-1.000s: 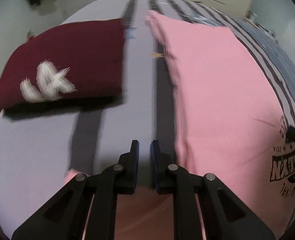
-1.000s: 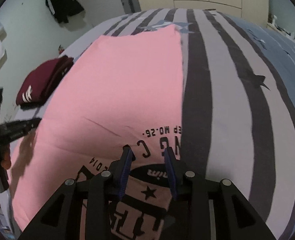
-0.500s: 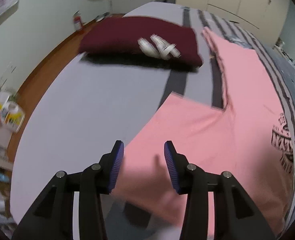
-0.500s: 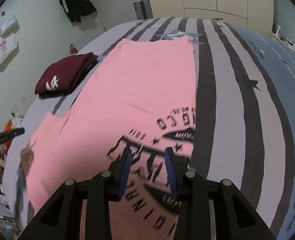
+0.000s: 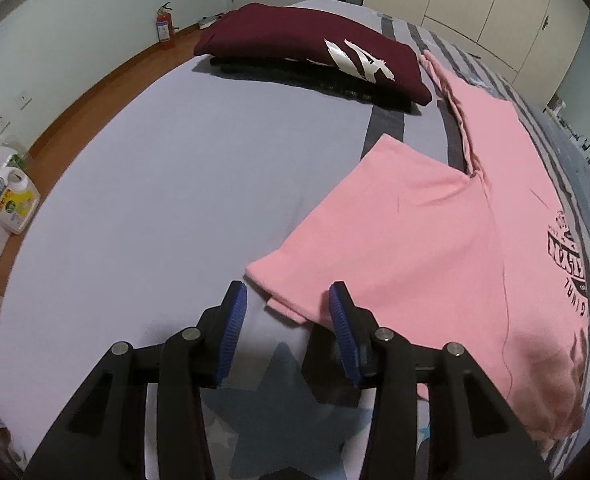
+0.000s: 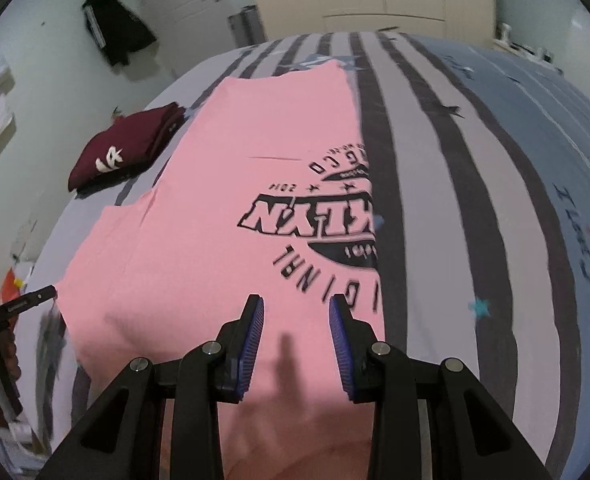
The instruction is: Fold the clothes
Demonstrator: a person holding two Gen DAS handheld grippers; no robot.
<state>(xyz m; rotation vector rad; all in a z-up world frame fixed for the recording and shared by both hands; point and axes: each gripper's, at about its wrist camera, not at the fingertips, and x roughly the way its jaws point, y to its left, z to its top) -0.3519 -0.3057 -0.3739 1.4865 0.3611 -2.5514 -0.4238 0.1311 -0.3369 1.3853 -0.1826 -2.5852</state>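
A pink T-shirt (image 5: 435,240) with a black print lies flat on the striped bed, folded lengthwise along its right side, with one sleeve spread to the left. My left gripper (image 5: 285,300) is open and empty, its jaws just short of the sleeve's hem. My right gripper (image 6: 297,312) is open and empty above the shirt's near end (image 6: 223,240), close to the print. The left gripper also shows at the left edge of the right wrist view (image 6: 27,300).
A folded maroon garment (image 5: 315,56) with a white logo lies on the bed's far left; it also shows in the right wrist view (image 6: 123,148). Striped bedding (image 6: 475,200) stretches right. A detergent bottle (image 5: 11,196) and a fire extinguisher (image 5: 165,26) stand on the floor.
The left gripper opened and pulled back toward the sleeve's hem. The right gripper drew back along the shirt toward its near end. The sleeve now lies spread out.
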